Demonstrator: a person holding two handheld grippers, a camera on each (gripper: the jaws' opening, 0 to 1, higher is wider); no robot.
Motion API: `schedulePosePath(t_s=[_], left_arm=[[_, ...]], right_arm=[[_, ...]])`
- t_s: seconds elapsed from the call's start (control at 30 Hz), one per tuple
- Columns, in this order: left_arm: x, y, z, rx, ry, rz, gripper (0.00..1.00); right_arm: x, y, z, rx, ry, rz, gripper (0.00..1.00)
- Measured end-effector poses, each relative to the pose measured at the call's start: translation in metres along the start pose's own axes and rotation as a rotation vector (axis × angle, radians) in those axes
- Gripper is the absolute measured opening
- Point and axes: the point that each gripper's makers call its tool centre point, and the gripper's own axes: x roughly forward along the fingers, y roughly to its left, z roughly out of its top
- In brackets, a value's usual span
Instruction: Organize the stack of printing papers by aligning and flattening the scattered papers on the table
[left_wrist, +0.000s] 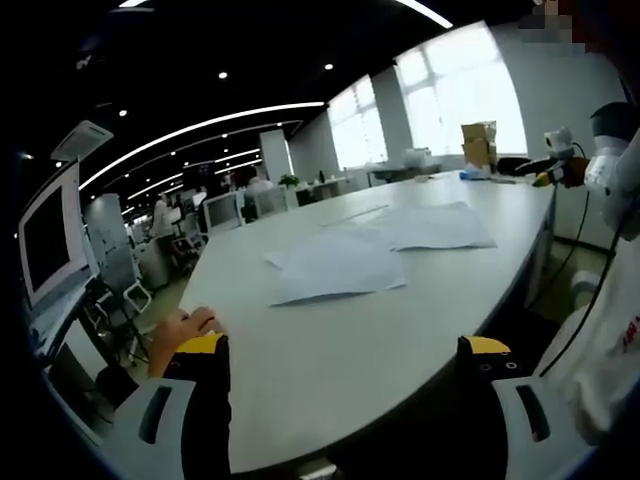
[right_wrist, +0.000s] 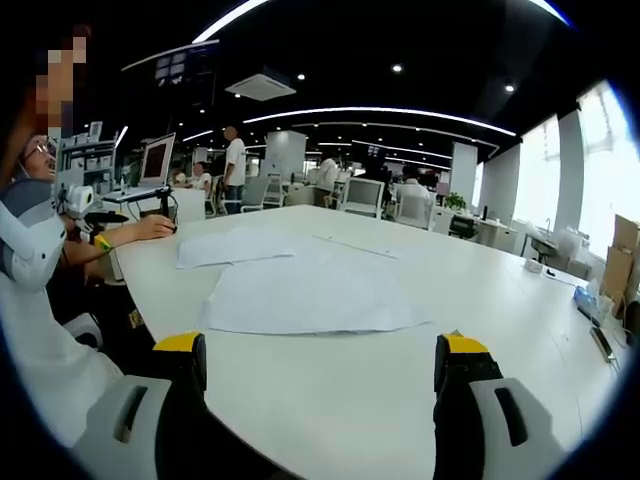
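On the white desk (right_wrist: 500, 330), the printing papers (right_wrist: 305, 293) lay flat in loose, overlapping groups near the middle, well apart from both grippers. In the right gripper view a near sheaf sat ahead of the jaws with a second group (right_wrist: 232, 246) beyond it toward the far-left edge; in the left gripper view the same papers (left_wrist: 335, 268) appeared as two offset spreads, the farther spread (left_wrist: 432, 226) lying toward the window side. The edges did not line up, so alignment and flattening were judged not yet begun. The long axis of each spread ran roughly across each view, corners skewed relative to the desk edge. The left gripper (left_wrist: 345, 355) and the right gripper (right_wrist: 320, 362) both had jaws released, wide apart, grasping nothing, hovering at the near edge of the desk.
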Motion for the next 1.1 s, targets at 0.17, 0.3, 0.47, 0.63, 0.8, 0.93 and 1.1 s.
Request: schedulePosePath(t_s=[0.17,0.3,0.47,0.63,0.8,0.93,1.1], left_arm=[[-0.001,0.002,0.0,-0.002,-0.001,0.003,0.97],[-0.001,0.001,0.0,0.0,0.001,0.002,0.97],[0.003,0.001,0.001,-0.002,-0.001,-0.002,0.97],[0.005,0.0,0.001,0.002,0.003,-0.004,0.97],[0.005,0.0,0.002,0.002,-0.002,0.0,0.97],[0.003,-0.003,0.002,0.004,-0.01,-0.004,0.97],[0.004,-0.003,0.0,0.003,-0.006,-0.004,0.97]], right_arm=[[0.001,0.0,0.001,0.001,-0.002,0.0,0.9],[0.001,0.0,0.001,0.001,-0.001,-0.001,0.9],[0.003,0.0,0.002,0.005,-0.004,-0.003,0.9],[0.005,0.0,0.004,0.0,-0.004,-0.002,0.9],[0.011,-0.001,0.011,-0.009,-0.024,0.007,0.9],[0.017,0.0,0.011,-0.014,-0.015,0.016,0.9],[0.019,0.002,0.015,-0.027,-0.015,0.027,0.9]])
